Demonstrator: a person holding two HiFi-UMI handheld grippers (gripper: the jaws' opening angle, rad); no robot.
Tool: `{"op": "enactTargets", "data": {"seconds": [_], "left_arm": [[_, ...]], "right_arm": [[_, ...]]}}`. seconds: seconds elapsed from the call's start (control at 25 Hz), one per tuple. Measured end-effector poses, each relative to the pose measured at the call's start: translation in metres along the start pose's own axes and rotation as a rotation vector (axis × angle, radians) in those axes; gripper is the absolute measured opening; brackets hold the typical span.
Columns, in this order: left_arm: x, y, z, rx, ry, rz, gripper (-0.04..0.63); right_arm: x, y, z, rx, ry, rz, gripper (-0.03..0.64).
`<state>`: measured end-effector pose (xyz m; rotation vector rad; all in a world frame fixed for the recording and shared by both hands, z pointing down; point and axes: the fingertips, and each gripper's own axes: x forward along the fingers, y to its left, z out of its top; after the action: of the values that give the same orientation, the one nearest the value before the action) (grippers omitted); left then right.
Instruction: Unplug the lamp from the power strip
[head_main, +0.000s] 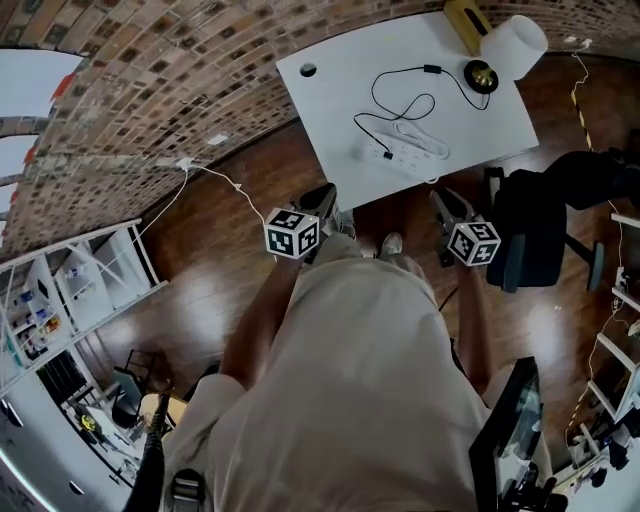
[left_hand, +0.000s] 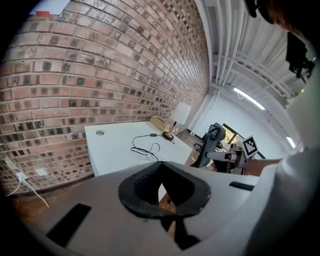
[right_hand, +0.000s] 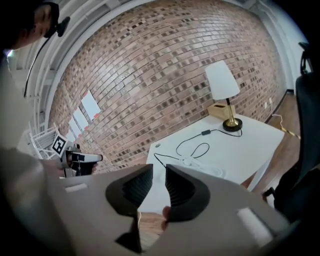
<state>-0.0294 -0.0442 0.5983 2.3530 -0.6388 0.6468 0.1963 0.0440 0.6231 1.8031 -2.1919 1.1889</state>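
A lamp (head_main: 513, 45) with a white shade and brass base stands at the far right of the white table (head_main: 330, 75). Its black cord (head_main: 400, 85) loops across the top to a plug (head_main: 387, 155) in the white power strip (head_main: 408, 156) near the front edge. Both grippers hang short of the table, over the wood floor. My left gripper (head_main: 325, 193) has its fingertips together with nothing in them (left_hand: 161, 164). My right gripper (head_main: 443, 198) is slightly open and empty (right_hand: 159, 168). In the right gripper view the lamp (right_hand: 221, 80) and the strip (right_hand: 194, 161) lie ahead.
A black office chair (head_main: 540, 220) stands right of the table, close to my right gripper. A brick wall runs behind, with a wall socket and white cable (head_main: 185, 163). White shelving (head_main: 60, 290) is at the left. A yellow box (head_main: 465, 20) sits behind the lamp.
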Motion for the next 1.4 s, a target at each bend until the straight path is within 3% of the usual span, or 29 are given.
{"op": "enactTargets", "data": {"seconds": [0.52,0.72,1.0,1.16,1.4], "left_arm": [[0.036,0.052,0.003,0.044,0.115,-0.185,0.005],[0.047,0.083,0.011,0.073,0.124,-0.203,0.005],[0.059,0.094,0.021,0.096,0.123,-0.249,0.005],[0.063,0.094,0.016,0.078,0.129,-0.259,0.005],[0.084,0.095,-0.004,0.074,0.167,-0.229,0.005]], "right_arm": [[0.07,0.017,0.007,-0.078,0.059,-0.135,0.067],[0.094,0.023,0.007,-0.151,0.08,-0.173,0.071],[0.104,0.031,0.02,-0.227,0.085,-0.201,0.071],[0.1,0.031,0.015,-0.252,0.137,-0.207,0.071],[0.114,0.019,0.009,-0.39,0.24,-0.163,0.075]]}}
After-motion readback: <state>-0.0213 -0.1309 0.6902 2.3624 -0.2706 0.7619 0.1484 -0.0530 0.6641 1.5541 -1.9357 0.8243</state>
